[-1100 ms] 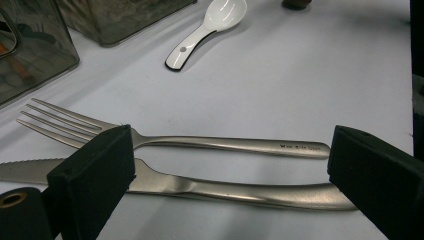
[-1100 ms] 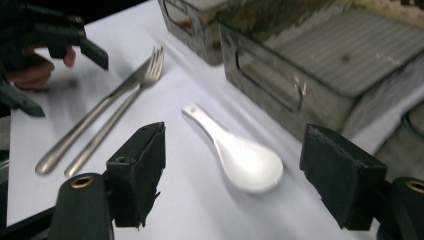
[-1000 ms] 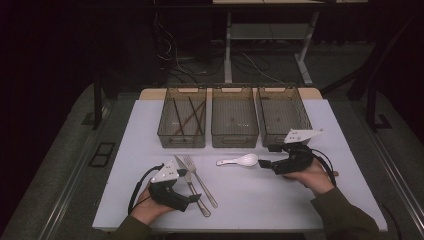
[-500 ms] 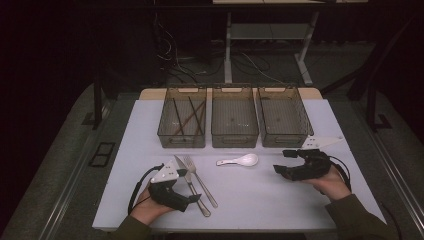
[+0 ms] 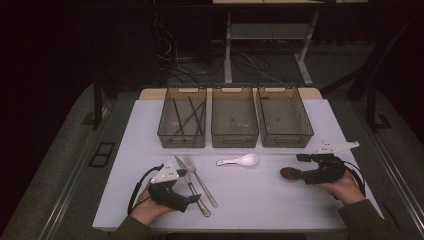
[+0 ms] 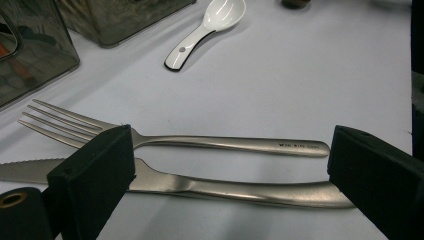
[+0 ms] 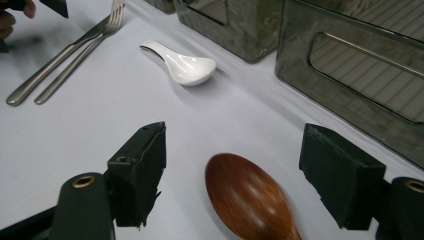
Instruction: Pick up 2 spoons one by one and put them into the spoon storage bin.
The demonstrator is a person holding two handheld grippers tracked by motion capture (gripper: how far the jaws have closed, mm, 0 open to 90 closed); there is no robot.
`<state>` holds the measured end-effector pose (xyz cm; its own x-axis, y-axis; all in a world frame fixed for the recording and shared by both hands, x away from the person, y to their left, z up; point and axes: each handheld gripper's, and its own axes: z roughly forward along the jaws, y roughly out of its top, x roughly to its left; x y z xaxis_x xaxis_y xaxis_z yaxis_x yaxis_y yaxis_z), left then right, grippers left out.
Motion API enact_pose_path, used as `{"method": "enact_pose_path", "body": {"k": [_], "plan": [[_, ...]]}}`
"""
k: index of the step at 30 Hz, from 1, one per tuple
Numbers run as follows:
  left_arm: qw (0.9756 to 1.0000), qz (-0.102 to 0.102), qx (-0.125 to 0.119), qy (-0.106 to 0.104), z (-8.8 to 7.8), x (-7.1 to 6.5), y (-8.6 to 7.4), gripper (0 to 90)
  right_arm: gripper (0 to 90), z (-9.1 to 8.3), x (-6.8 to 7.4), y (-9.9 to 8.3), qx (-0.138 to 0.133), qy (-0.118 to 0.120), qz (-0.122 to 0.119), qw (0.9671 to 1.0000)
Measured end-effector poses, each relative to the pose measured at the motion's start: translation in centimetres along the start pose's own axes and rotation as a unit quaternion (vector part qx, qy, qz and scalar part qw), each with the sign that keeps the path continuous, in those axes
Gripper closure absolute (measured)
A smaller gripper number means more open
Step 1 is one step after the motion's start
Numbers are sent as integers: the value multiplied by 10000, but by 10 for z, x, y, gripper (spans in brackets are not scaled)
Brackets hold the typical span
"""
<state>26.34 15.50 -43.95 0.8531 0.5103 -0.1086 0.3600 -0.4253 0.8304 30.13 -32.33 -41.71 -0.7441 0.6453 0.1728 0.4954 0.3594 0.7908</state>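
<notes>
Right now my right hand-held gripper (image 7: 232,175) has its jaws spread, with the bowl of the brown wooden spoon (image 7: 247,197) lying on the worktop (image 7: 75,140) between them; neither pad touches the wood, so nothing is held. In the high view that spoon (image 5: 290,173) sits at the right of the white worktop, well apart from the white ceramic spoon (image 5: 239,161) in the middle. My left hand-held gripper (image 6: 232,170) is also released, its jaws standing either side of the knife (image 6: 210,187) and the fork (image 6: 200,142), which lie side by side just in front of it.

To do the wooden spoon well, I judge I should bring the jaws down until the pads bracket the bowl evenly, or slide back toward the neck where it is narrower, then close squarely so the rounded wood does not squirt out. A level lift should follow, toward one of the three clear bins (image 5: 284,120) behind; the left bin (image 5: 182,122) already holds chopsticks (image 5: 192,117), so I guess the cutlery is sorted by kind.

As for writing, the fork's handle carries a small stamped mark near its end, too fine for me to read.
</notes>
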Motion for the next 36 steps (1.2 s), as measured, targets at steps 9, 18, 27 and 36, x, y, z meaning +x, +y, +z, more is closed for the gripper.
{"method": "enact_pose_path", "body": {"k": [9, 18, 27, 36], "plan": [[10000, -41, -21, 24, -3, 1, -1, 43, 284, 2, -11, -5, 96, -31, 112, 9999], [10000, -60, -25, -1, -2, 2, -2, 43, 344, 7, -27, -10, 269, 18, 382, 9989], [10000, -64, -5, -7, -2, 3, -3, 43, 332, 15, -26, -11, 476, -14, 256, 9985], [10000, -43, 15, -28, -1, 2, -2, 43, 384, 17, -23, -12, 661, 82, 79, 9977]]}}
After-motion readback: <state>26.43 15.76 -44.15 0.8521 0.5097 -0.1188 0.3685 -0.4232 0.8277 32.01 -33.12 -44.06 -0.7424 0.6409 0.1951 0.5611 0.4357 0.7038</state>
